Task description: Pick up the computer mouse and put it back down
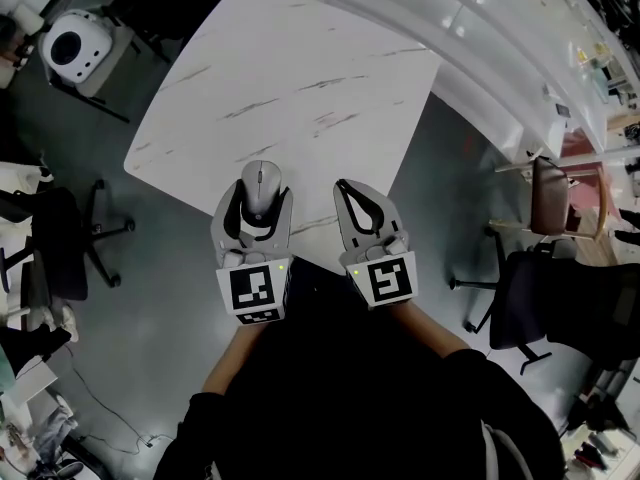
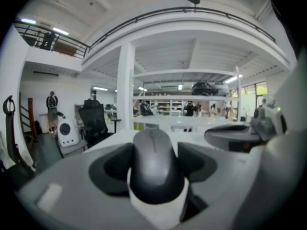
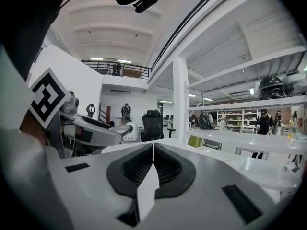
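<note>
A grey computer mouse [image 1: 261, 188] sits between the jaws of my left gripper [image 1: 257, 190], which is shut on it and holds it in the air above the near edge of the white marble table [image 1: 300, 78]. In the left gripper view the mouse [image 2: 154, 164] fills the middle, its black pads [image 2: 112, 169] pressed on both sides, and it points almost level. My right gripper [image 1: 345, 190] hovers just to the right, shut with nothing between its jaws. In the right gripper view the right gripper [image 3: 152, 150] has its pads together.
Black office chairs stand on the grey floor at the left [image 1: 60, 238] and the right [image 1: 530, 288]. A white round device [image 1: 72, 48] sits at the far left. A long white counter [image 1: 480, 38] curves behind the table.
</note>
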The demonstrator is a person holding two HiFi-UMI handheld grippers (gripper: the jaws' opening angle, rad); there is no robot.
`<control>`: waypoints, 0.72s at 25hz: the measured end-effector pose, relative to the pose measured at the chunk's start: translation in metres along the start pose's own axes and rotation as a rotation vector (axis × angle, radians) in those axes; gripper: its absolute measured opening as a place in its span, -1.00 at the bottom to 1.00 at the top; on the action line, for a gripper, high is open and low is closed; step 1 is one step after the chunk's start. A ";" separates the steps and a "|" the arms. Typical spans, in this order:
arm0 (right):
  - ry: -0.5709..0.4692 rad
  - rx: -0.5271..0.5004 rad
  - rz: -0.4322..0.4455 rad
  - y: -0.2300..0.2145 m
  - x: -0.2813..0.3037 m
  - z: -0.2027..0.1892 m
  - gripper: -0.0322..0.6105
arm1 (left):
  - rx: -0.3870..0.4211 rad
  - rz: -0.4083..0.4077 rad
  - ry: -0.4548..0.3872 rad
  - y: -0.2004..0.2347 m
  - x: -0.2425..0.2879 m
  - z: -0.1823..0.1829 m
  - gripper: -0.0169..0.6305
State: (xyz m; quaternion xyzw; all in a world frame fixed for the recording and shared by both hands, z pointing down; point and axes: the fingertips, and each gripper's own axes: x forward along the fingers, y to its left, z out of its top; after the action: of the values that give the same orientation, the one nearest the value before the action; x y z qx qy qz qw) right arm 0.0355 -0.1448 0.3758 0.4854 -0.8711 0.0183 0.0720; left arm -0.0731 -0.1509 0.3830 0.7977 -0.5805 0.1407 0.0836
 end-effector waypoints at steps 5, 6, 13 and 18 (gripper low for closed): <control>0.003 0.002 0.000 0.004 -0.002 0.000 -0.84 | -0.005 -0.001 -0.007 0.001 -0.004 0.001 -0.01; 0.003 0.002 0.000 0.004 -0.002 0.000 -0.84 | -0.006 -0.001 -0.006 0.001 -0.004 0.000 -0.01; 0.010 0.007 0.003 0.006 -0.002 -0.002 -0.84 | 0.001 0.001 -0.004 0.002 -0.004 -0.001 -0.01; 0.025 0.011 0.007 0.008 -0.003 -0.006 -0.84 | -0.001 -0.004 0.011 0.003 0.000 -0.009 -0.01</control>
State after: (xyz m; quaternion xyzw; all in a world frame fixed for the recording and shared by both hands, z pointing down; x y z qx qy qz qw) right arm 0.0303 -0.1375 0.3814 0.4825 -0.8717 0.0293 0.0804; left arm -0.0767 -0.1490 0.3911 0.7980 -0.5784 0.1446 0.0874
